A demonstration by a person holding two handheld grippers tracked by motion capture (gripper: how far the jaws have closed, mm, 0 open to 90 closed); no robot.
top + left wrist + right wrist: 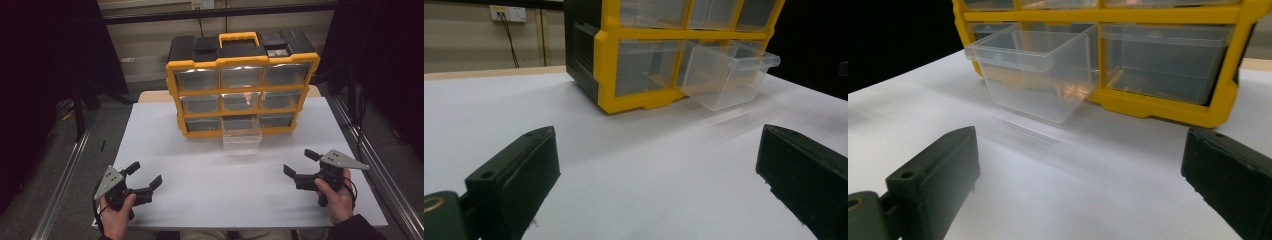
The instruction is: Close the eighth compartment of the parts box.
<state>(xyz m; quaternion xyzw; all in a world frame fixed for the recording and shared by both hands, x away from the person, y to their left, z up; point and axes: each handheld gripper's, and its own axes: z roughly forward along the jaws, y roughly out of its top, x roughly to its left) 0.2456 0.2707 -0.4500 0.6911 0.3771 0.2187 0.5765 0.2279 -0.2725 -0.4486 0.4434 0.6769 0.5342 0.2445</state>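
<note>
High view: the organizer (pixel 243 85) stands upper centre on the table (pixel 165 150), its bottom-middle drawer (pixel 242 134) pulled out; closing or emptying it remains. Left gripper (pixel 146 175) lower left and right gripper (pixel 299 163) lower right gape empty, well apart from it. Left gripper view: drawer (pixel 729 75) upper right, path unobstructed. Right gripper view: drawer (pixel 1035 75) upper centre-left, nothing intervening.

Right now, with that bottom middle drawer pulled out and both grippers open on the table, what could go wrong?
1. The clear drawer hangs well out of the organizer; a clumsy pull might slide it right out.
2. The organizer stands upright and unheld, so a hard push on the drawer may shove or tip it back.
3. The drawer is see-through plastic, so the right gripper or left gripper could misjudge its thin front lip.
</note>
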